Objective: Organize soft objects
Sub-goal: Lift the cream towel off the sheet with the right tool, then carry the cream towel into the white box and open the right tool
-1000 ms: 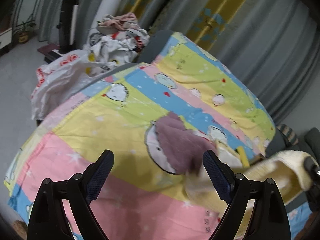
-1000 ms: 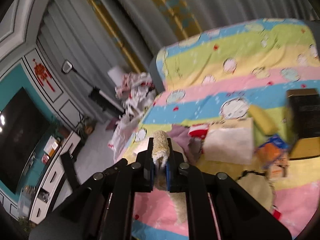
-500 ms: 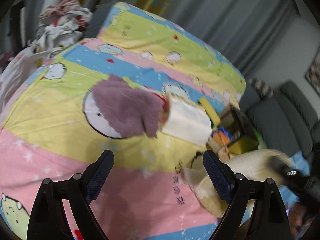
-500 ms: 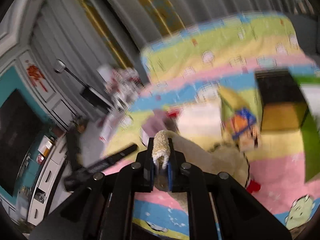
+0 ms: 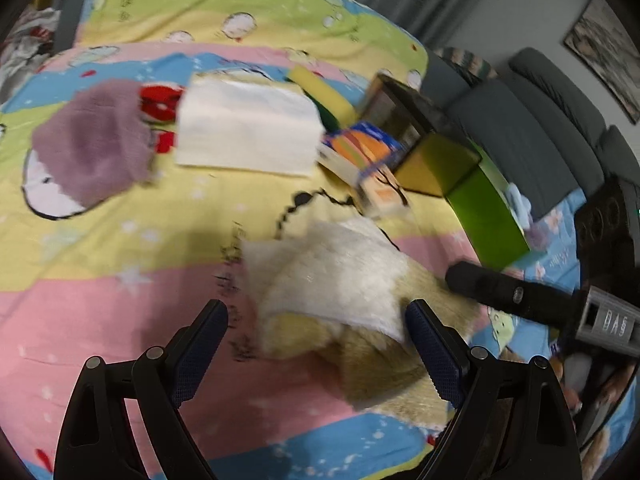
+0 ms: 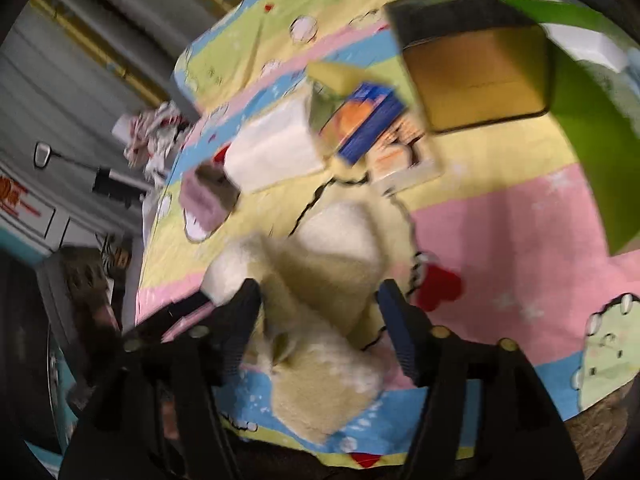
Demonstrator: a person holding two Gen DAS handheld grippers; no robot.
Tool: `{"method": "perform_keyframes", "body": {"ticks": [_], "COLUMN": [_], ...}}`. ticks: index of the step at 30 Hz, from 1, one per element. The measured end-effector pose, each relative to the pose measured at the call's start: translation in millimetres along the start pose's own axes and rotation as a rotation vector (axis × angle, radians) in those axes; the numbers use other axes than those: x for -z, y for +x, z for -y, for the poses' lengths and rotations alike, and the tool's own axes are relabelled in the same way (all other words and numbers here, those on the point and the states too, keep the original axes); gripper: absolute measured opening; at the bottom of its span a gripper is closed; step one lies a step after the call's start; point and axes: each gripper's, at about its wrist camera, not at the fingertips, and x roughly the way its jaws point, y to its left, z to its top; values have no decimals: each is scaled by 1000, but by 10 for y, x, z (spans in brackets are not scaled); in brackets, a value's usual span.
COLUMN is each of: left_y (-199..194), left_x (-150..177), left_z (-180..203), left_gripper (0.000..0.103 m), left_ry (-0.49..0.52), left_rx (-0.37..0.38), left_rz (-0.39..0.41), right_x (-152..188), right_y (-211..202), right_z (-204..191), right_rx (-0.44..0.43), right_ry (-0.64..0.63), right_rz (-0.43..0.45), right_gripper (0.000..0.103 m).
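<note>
- Cream fleece cloth (image 5: pixel 340 280) lies folded on the striped sheet (image 5: pixel 100 312), near its front edge.
- The left gripper (image 5: pixel 316 344) is spread wide, the cloth just ahead of it.
- The right gripper (image 6: pixel 318 320) is also spread, holding nothing, its fingers on both sides of the cloth (image 6: pixel 320 280).
- A purple cloth (image 5: pixel 92 140) and a white tissue pack (image 5: pixel 248 128) lie farther back, well apart from the fleece.

Home living room: grey upholstered sofa (image 5: pixel 532 128), framed wall picture (image 5: pixel 604 52), grey pleated curtains (image 6: pixel 60 80), striped cartoon-print cotton sheet (image 5: pixel 120 240) (covering a table or bed, unclear)
</note>
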Motion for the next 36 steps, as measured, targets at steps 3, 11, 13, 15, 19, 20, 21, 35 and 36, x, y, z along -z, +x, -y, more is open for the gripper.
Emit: {"method": "perform_keyframes", "body": {"ticks": [3,11,13,15,19,20,21,35,36], "left_y": [74,166,168,174,175,141,108,-328,-296], "left_x": [24,79,84,94,102,100,95,-623,-719], "left_z": [55,158,187,208,244,268,297,1293,1409], "left_gripper": [91,70,63,60,55,55,55,55,55], "left_ry": [-1,23,34,42,59,70,86,234,238], "left_rx": [2,2,8,1,-7,-10,-16,83,107], "left_rz": [-20,-9,-3,4,15,28,39,303,309], "right_x": [-29,14,18,50,79,74,74,-586,-652], "right_y": [87,429,453,499,484,464,439,-775,-868], "right_z": [79,95,123,112,71,47,32,-66,-31], "right_rx": [-26,-116,-172,-194,-190,-208,-215,-237,-227], "right_ry": [45,66,94,94,79,78,72,8,13], "right_rz": [-31,-84,-104,-124,-113,-109,-104,262,296], "right_gripper": [74,67,55,50,43,40,39,37,37]}}
